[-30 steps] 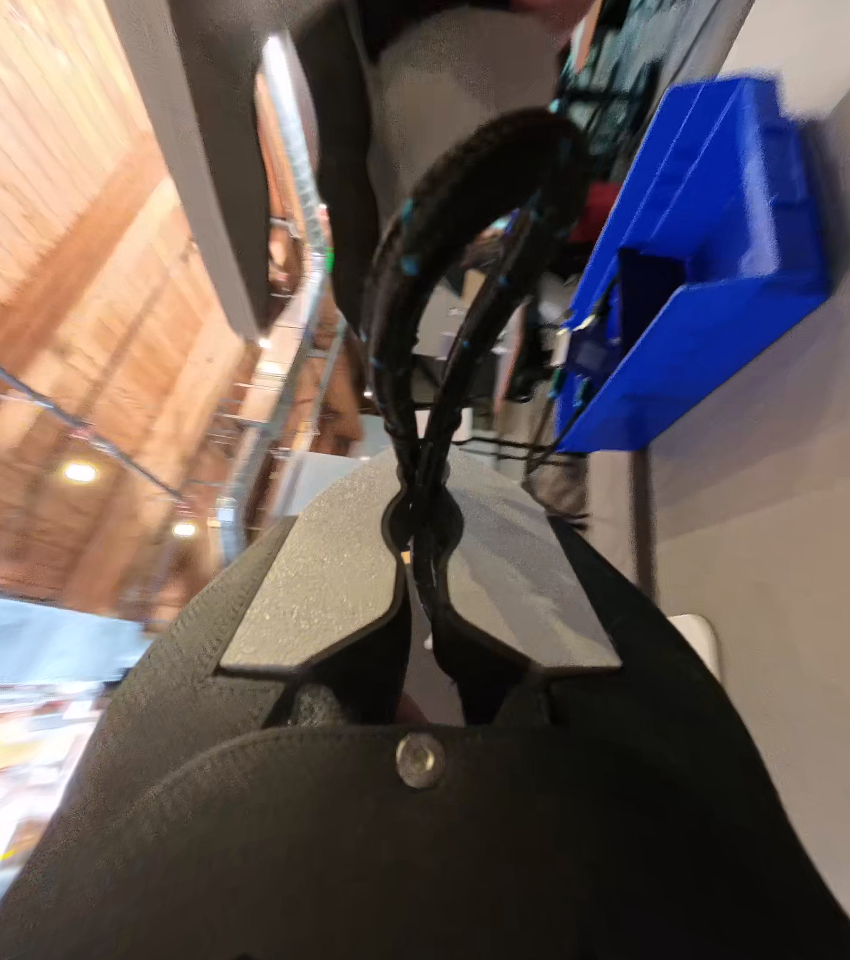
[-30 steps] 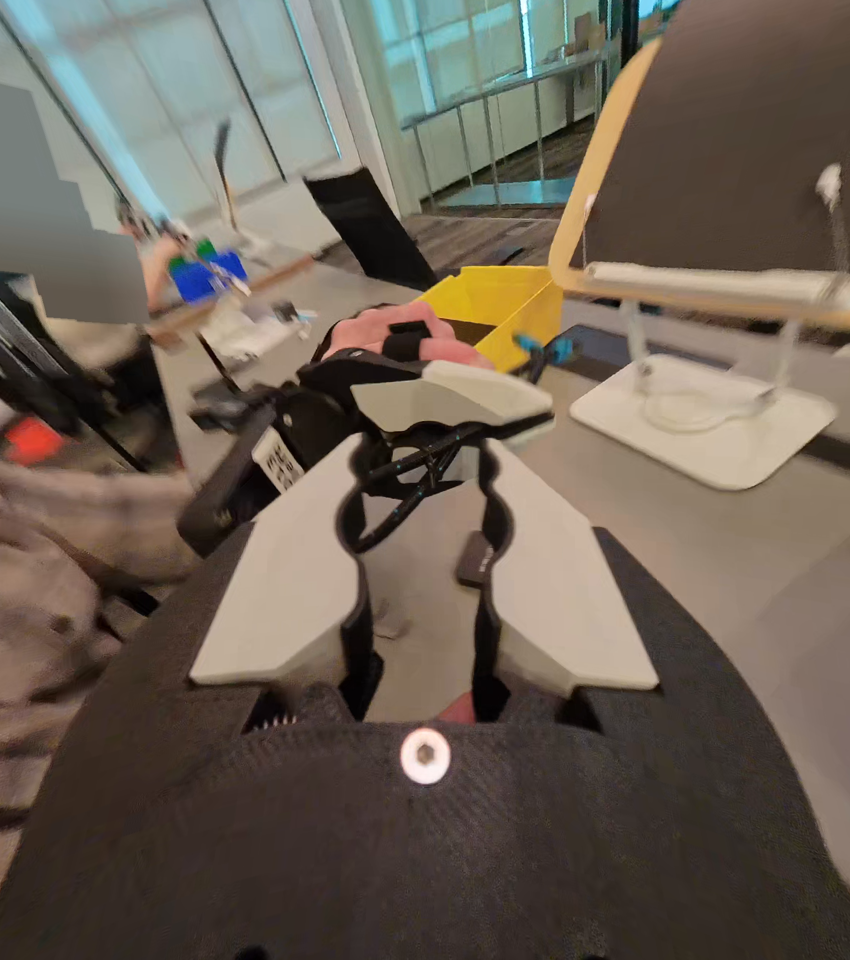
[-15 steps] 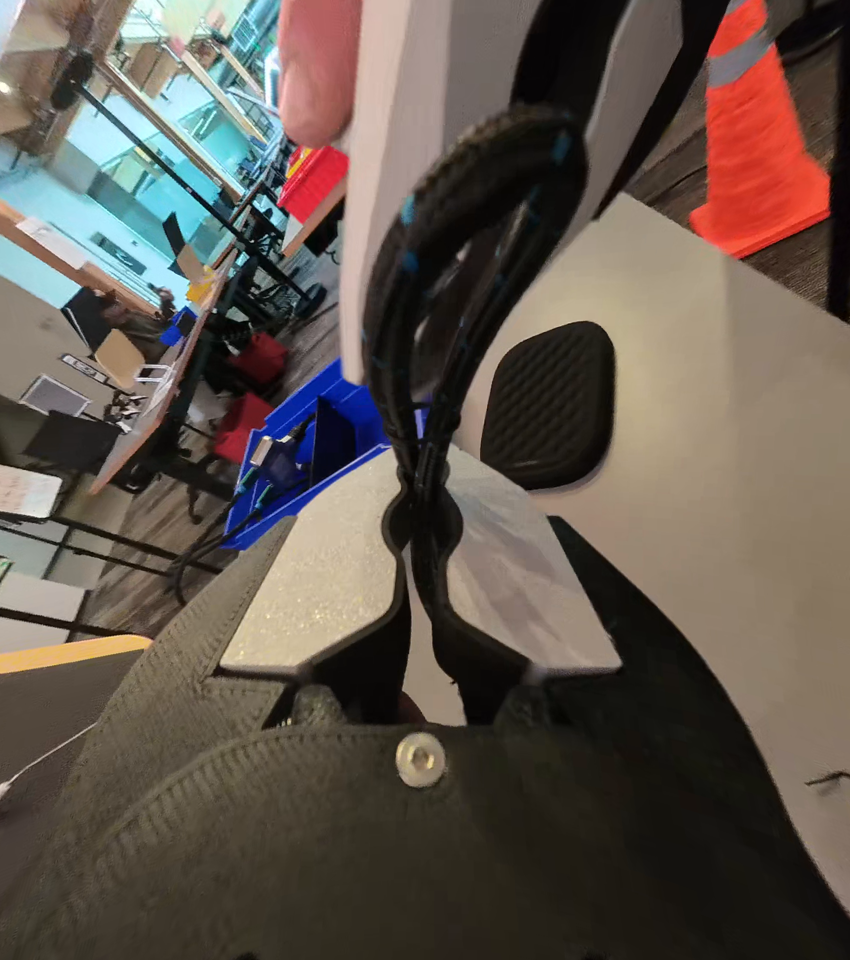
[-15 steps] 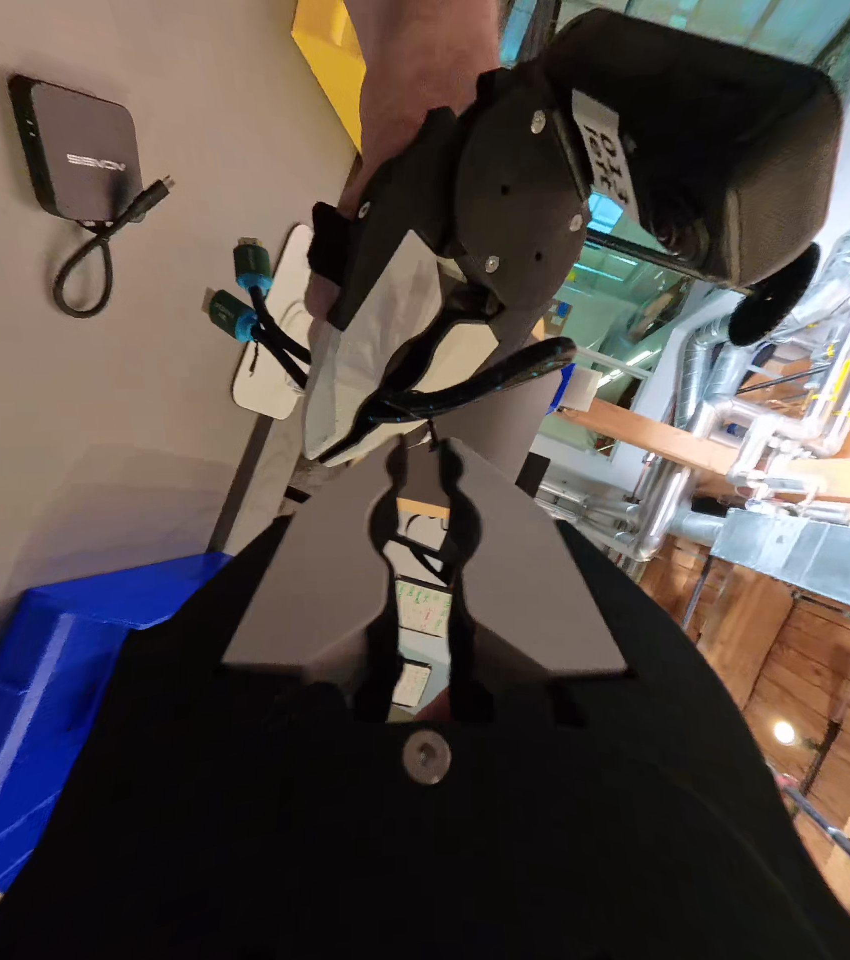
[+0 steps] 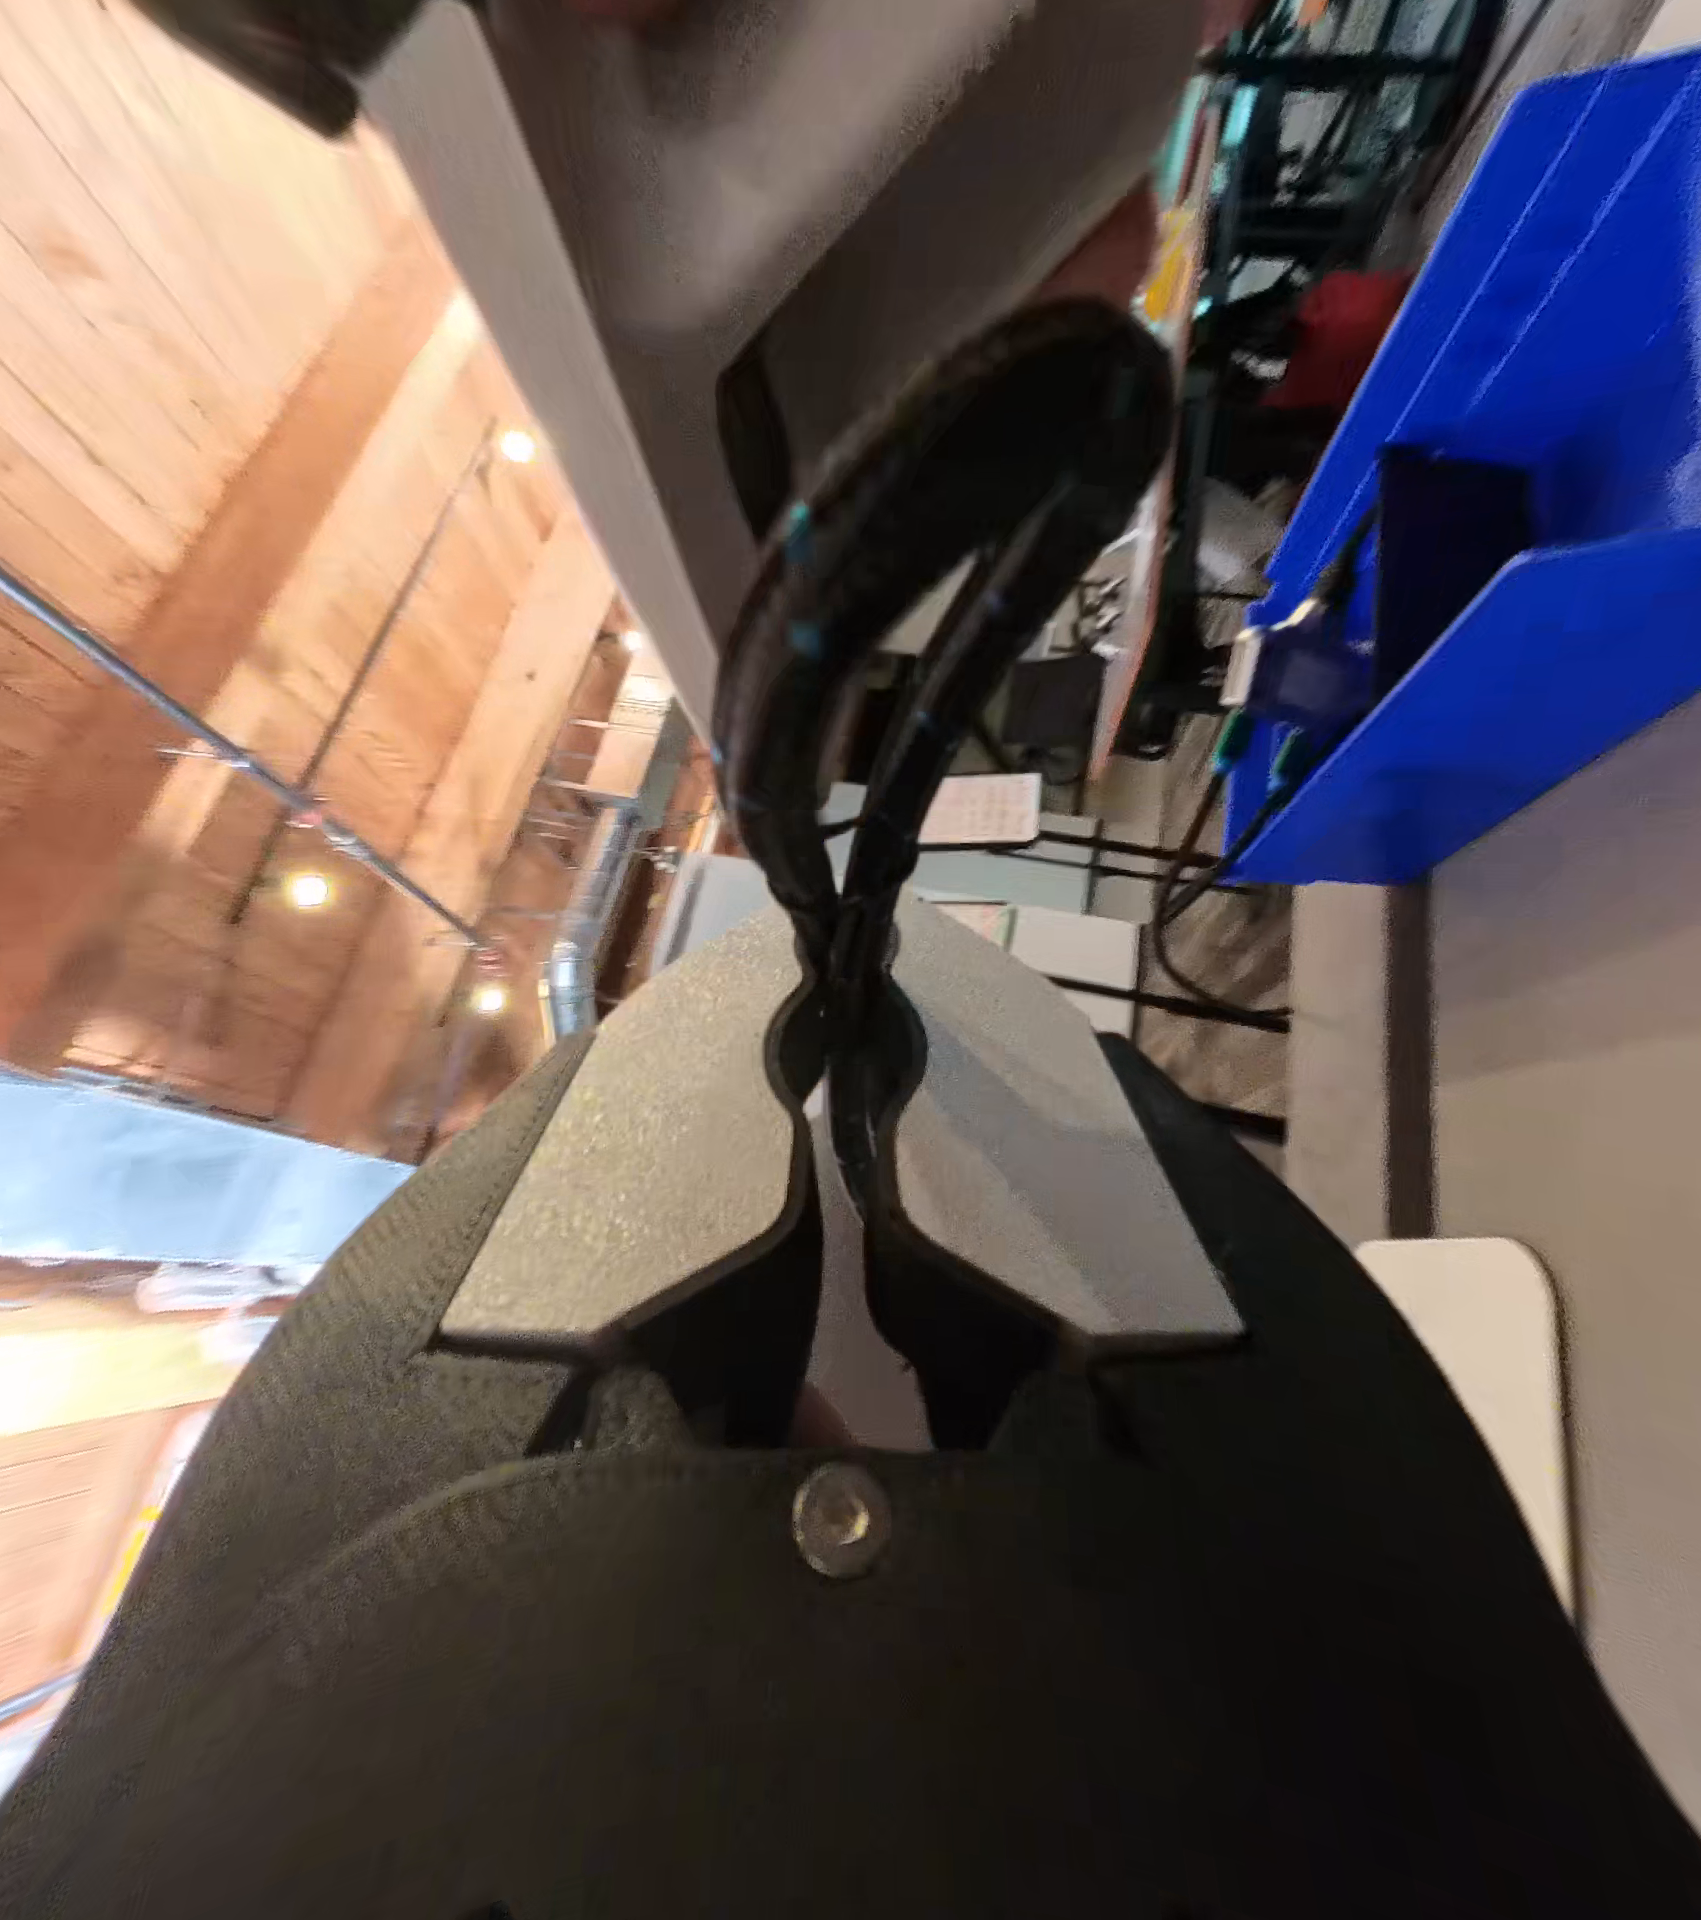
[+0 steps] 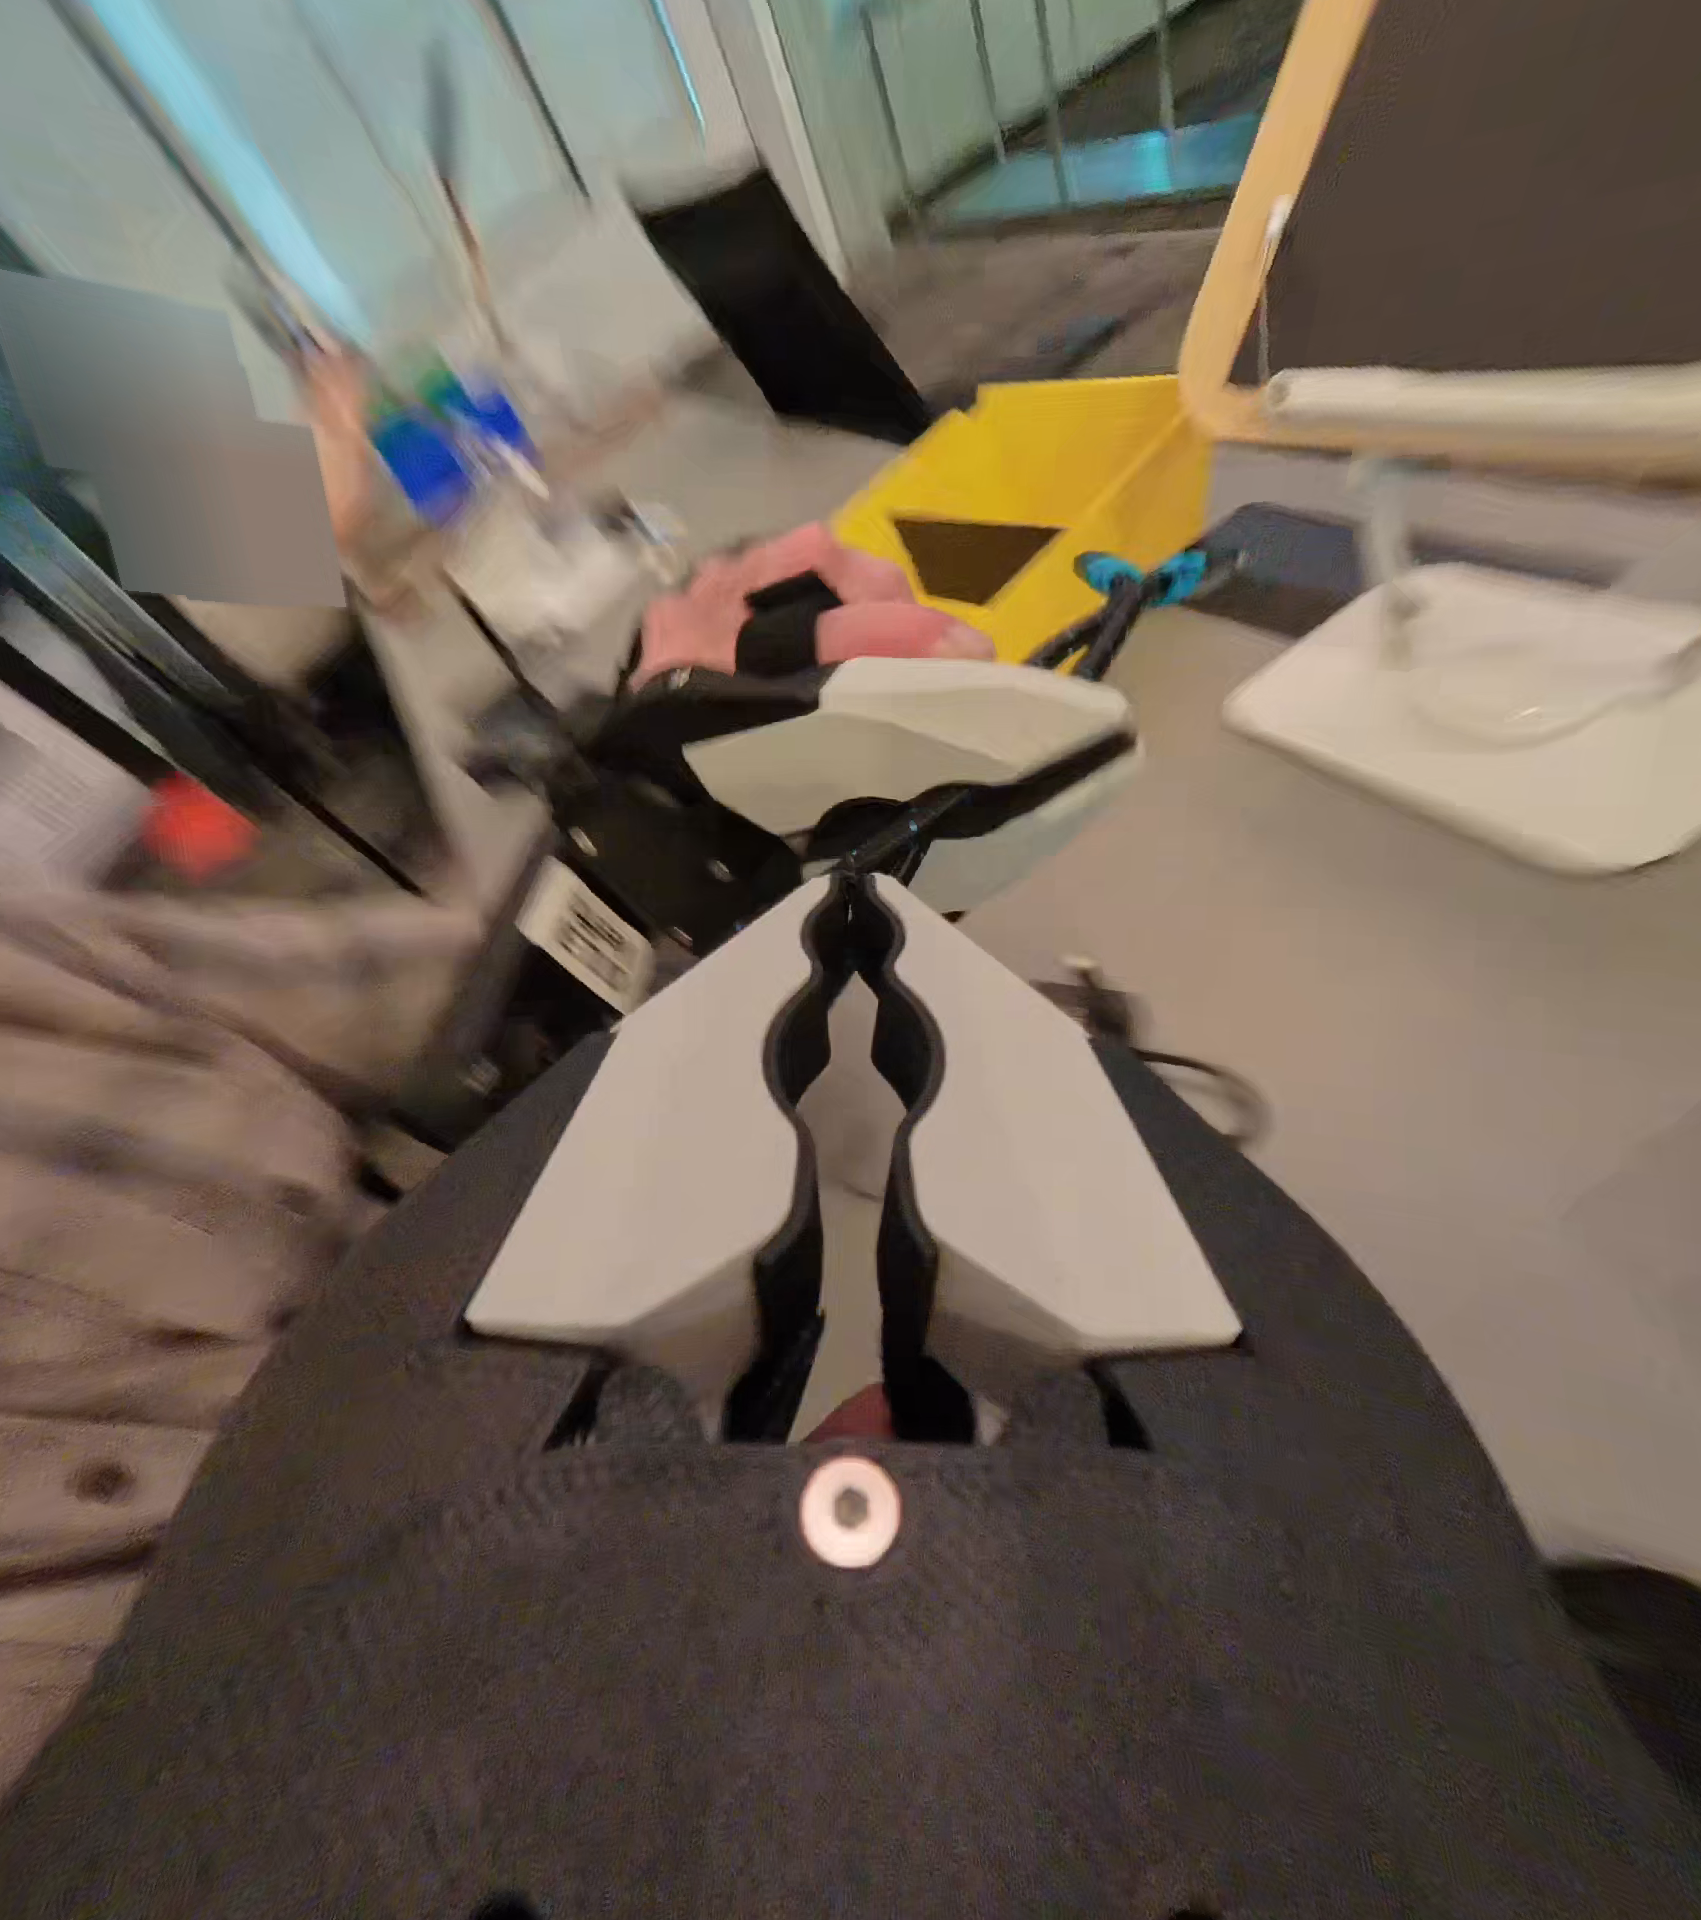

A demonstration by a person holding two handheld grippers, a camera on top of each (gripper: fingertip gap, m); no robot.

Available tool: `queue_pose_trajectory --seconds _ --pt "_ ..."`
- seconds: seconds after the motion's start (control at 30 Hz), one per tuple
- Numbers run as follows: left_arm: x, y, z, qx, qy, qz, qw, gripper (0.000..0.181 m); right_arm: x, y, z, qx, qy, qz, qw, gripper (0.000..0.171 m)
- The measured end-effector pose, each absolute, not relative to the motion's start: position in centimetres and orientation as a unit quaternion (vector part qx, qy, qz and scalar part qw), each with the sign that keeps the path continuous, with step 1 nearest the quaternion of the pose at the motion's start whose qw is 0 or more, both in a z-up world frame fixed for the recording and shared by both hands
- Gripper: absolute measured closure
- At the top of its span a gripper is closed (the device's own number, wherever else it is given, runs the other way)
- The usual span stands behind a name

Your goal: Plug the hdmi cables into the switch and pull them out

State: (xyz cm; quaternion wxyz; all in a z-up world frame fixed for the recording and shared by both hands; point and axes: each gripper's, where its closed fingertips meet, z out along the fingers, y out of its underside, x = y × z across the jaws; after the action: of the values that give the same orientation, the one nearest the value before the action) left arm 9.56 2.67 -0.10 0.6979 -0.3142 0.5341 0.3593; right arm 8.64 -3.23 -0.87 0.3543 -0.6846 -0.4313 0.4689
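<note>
- The left gripper [image 5: 851,977] is clenched on a folded bundle of black braided HDMI cables with blue flecks [image 5: 939,540]. The bundle loops up and forward beyond its fingertips.
- The right gripper [image 6: 854,902] has its tips nearly together, pinching what looks like a strand of the same cable just where it leaves the left gripper. The frame is blurred there, so the hold is probable rather than sure.
- In the right wrist view the left gripper [image 6: 1043,784] sits directly ahead of the right one and turned on its side. Teal-collared plug ends [image 6: 1142,574] trail past it toward the far side.
- Two plug ends can be counted there. How many cables make up the bundle I cannot tell.
- The switch is not clearly in view in either picture. A small dark connector and cord [image 6: 1152,1049], just right of the right gripper's fingers, may belong to it.
- Step in hand, as I judge it: sorting out the bundle in the air, with nothing plugged in yet.
- The next move calls for freeing one plug end, gripping it near its collar, and finding the switch's port.
- Also present: one blue plastic bin [image 5: 1552,468] ahead and right of the left gripper, one yellow plastic bin [image 6: 1043,488] beyond it, and one white flat stand base [image 6: 1511,748] on the grey table [image 6: 1345,1039].
</note>
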Motion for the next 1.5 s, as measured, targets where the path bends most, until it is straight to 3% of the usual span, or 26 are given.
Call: queue_pose_trajectory --seconds 0.07,0.13,0.23,0.33,0.43,0.5,0.6,0.7,0.77,0.83,1.0,1.1,1.17,1.27,1.37,1.47,1.5 --pt "9.7 3.0 -0.8 -0.294 0.539 0.383 0.690 0.179 8.8 -2.9 -1.6 -0.684 -0.384 0.516 0.346 0.171" --pt "9.9 3.5 -1.8 -0.337 0.547 0.307 0.702 0.179 8.8 -2.5 -1.6 -0.672 -0.397 0.487 0.391 0.169" --pt "9.9 3.7 -2.6 -0.412 0.553 0.181 0.702 0.179 9.3 -2.1 0.7 -0.634 -0.441 0.434 0.464 0.114" --pt "9.9 2.9 -1.4 -0.490 0.505 -0.044 0.709 0.179 10.7 -1.3 1.6 -0.577 -0.539 0.272 0.550 0.110" --pt "10.6 1.1 -1.1 -0.525 0.482 -0.276 0.644 0.178 10.0 -2.1 2.0 -0.499 -0.613 0.163 0.590 0.112" --pt "11.2 -0.5 -1.8 -0.523 0.507 -0.357 0.585 0.178 8.7 -3.3 2.5 -0.445 -0.657 0.131 0.594 0.111" --pt "11.9 -1.6 -3.1 -0.506 0.550 -0.350 0.566 0.178 6.5 -3.5 1.8 -0.448 -0.698 0.144 0.540 0.098" --pt "12.7 -3.9 -5.1 -0.484 0.612 -0.360 0.512 0.179 4.6 -4.7 0.7 -0.455 -0.722 0.242 0.461 0.115" --pt "12.8 -5.1 -5.9 -0.472 0.638 -0.364 0.487 0.179 4.3 -6.6 -0.4 -0.447 -0.746 0.316 0.379 0.141" --pt "12.7 -5.6 -6.0 -0.463 0.647 -0.375 0.476 0.179 4.2 -7.7 -0.8 -0.434 -0.755 0.360 0.334 0.145" --pt "12.0 -5.3 -4.3 -0.460 0.598 -0.451 0.476 0.176 3.4 -6.2 1.2 -0.455 -0.690 0.430 0.364 0.147" --pt "10.7 -3.0 -3.8 -0.484 0.561 -0.451 0.498 0.143 3.7 -3.3 3.5 -0.485 -0.619 0.448 0.425 0.148" --pt "9.1 0.4 -5.1 -0.536 0.552 -0.362 0.526 0.128 4.7 -0.4 5.5 -0.505 -0.554 0.448 0.487 0.148" --pt "7.5 2.8 -6.7 -0.572 0.566 -0.248 0.539 0.123 6.8 2.8 8.3 -0.517 -0.455 0.462 0.558 0.148" --pt "8.1 4.5 -5.5 -0.569 0.544 -0.140 0.600 0.127 6.7 3.6 8.4 -0.526 -0.434 0.428 0.593 0.148" --pt "9.0 4.8 -4.8 -0.556 0.530 -0.085 0.634 0.147 5.5 3.8 7.9 -0.536 -0.431 0.382 0.617 0.148" --pt "8.9 5.1 -4.7 -0.552 0.523 -0.062 0.646 0.161 5.0 3.7 7.7 -0.537 -0.435 0.373 0.619 0.149"
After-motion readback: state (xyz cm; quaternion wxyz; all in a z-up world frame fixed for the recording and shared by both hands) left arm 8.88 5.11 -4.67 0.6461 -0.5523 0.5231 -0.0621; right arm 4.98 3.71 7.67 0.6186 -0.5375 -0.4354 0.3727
